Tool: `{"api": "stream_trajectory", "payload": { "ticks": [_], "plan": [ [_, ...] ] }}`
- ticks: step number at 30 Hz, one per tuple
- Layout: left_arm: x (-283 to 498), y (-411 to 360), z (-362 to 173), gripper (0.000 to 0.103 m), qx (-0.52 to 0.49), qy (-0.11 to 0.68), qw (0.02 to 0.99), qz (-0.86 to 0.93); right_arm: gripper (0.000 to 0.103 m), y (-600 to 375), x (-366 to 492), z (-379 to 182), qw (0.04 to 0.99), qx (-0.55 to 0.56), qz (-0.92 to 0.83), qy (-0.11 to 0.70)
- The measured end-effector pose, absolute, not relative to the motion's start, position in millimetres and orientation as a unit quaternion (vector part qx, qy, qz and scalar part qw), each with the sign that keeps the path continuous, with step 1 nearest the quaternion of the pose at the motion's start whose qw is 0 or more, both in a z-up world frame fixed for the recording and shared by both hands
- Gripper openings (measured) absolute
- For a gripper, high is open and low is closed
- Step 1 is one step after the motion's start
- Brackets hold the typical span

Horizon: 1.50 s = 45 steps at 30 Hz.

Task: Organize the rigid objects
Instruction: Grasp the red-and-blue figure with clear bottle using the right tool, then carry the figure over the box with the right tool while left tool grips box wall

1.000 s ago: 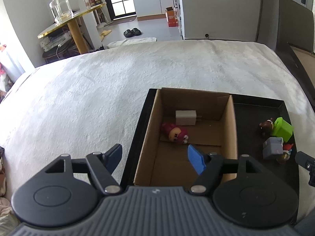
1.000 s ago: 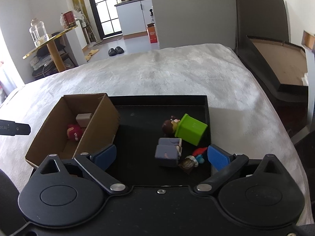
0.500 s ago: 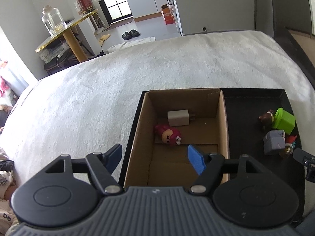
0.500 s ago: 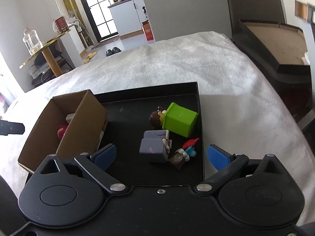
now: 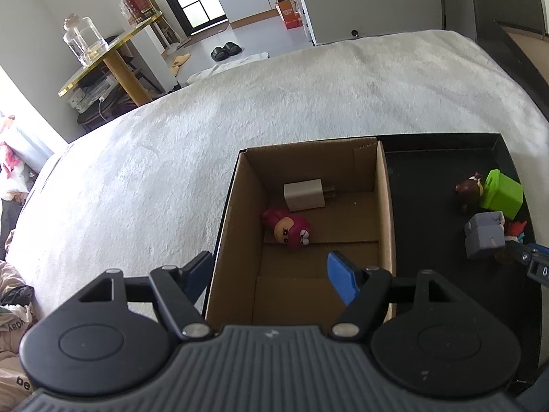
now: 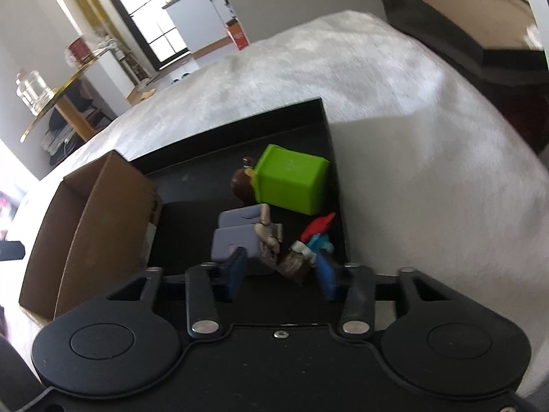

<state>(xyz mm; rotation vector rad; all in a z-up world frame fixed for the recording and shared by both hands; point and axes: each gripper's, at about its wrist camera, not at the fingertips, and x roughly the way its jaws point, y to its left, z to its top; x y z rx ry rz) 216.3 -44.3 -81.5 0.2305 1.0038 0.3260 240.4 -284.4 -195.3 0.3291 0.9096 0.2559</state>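
Note:
A cardboard box (image 5: 384, 206) stands at the left end of a black tray (image 6: 240, 127) on the white bedcover. It holds a white charger (image 5: 303, 194) and a red figure (image 5: 288, 230). My left gripper (image 5: 271, 274) is open and straddles the box's near left wall, one finger outside and one inside. My right gripper (image 6: 279, 271) is low over the tray and its jaws are closing. A beige figure (image 6: 267, 237) and a red-capped gnome figure (image 6: 305, 250) lie between its pads. The right pad touches the gnome; a thin gap remains on the left.
A green cube (image 6: 291, 183) with a brown bear figure (image 6: 242, 182) behind it sits at the tray's right side, and a grey block (image 6: 236, 226) lies just left of the figures. A dark crate (image 6: 480, 17) stands off the bed, far right. A gold side table (image 5: 113, 65) carries a glass jar.
My right gripper has come down onto the figures, rolled, and its jaws have narrowed from wide apart to closely flanking them. The left gripper drifted sideways over the box and stayed open.

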Motion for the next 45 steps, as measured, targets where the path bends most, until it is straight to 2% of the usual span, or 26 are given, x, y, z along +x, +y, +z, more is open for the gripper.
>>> {"api": "stream_trajectory", "payload": {
  "ticks": [10, 18, 21, 27, 45],
  "plan": [
    [224, -53, -90, 0.072, 0.117, 0.487, 0.853, 0.145, 0.036, -299, 247, -213, 0.858, 0.222, 0.096, 0.453],
    [225, -50, -90, 0.072, 0.115, 0.486, 0.854, 0.146, 0.035, -287, 257, -218, 0.854, 0.21, 0.093, 0.466],
    [223, -45, -89, 0.072, 0.111, 0.486, 0.854, 0.148, 0.029, -284, 258, -220, 0.856, 0.202, 0.086, 0.468],
    [219, -38, -87, 0.072, 0.104, 0.483, 0.856, 0.149, 0.025, -285, 255, -216, 0.858, 0.194, 0.085, 0.468],
    [191, -9, -72, 0.072, 0.067, 0.462, 0.872, 0.145, 0.024, -287, 220, -191, 0.879, 0.164, 0.106, 0.436]
  ]
}}
